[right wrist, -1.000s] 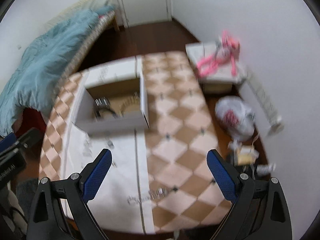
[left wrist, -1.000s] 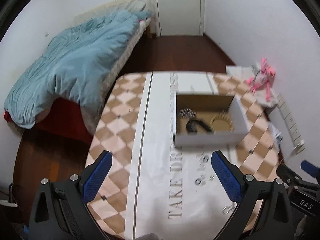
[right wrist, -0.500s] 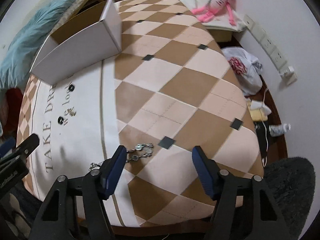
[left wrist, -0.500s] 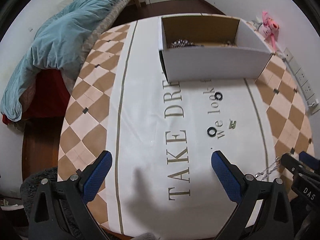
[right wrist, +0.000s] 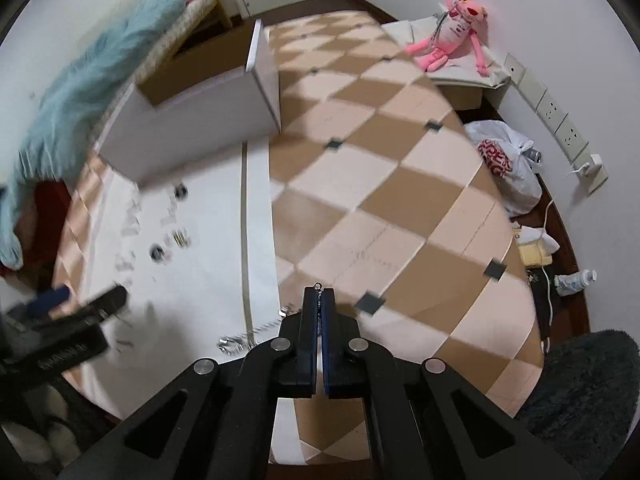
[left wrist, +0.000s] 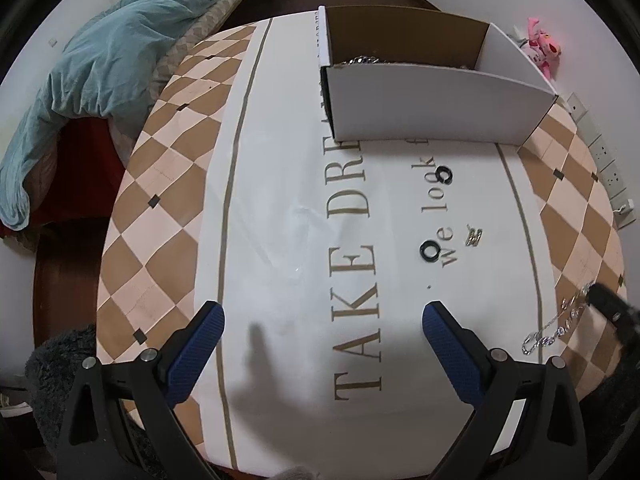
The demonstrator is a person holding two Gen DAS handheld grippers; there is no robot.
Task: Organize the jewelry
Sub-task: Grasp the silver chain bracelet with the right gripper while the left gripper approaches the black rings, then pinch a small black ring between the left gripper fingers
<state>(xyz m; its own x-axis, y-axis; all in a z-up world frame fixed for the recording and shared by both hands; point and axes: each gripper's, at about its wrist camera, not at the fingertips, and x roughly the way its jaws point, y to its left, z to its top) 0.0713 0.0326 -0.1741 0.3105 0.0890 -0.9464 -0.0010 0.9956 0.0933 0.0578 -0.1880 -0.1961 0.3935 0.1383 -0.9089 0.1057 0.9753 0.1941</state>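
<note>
My right gripper (right wrist: 319, 294) is shut on one end of a silver chain (right wrist: 256, 330); the rest trails left on the tablecloth. The chain also shows in the left wrist view (left wrist: 554, 330), with the right gripper's tip (left wrist: 604, 298) at its far end. My left gripper (left wrist: 320, 320) is open and empty above the white strip of the cloth. Two black rings (left wrist: 430, 250) (left wrist: 443, 175) and a small silver piece (left wrist: 475, 236) lie ahead of it. An open white cardboard box (left wrist: 436, 108) holding some jewelry stands beyond them; it also shows in the right wrist view (right wrist: 192, 120).
The table (right wrist: 400, 200) carries a brown and cream checked cloth with a lettered white strip. A bed with a blue duvet (left wrist: 92, 64) stands left. A pink plush toy (right wrist: 452, 28), a plastic bag (right wrist: 504, 160) and wall sockets (right wrist: 560, 120) are right. Dark fluffy rugs (right wrist: 580, 400) lie below.
My right gripper has shut on the end of the silver chain. Both grippers have come lower and closer over the table.
</note>
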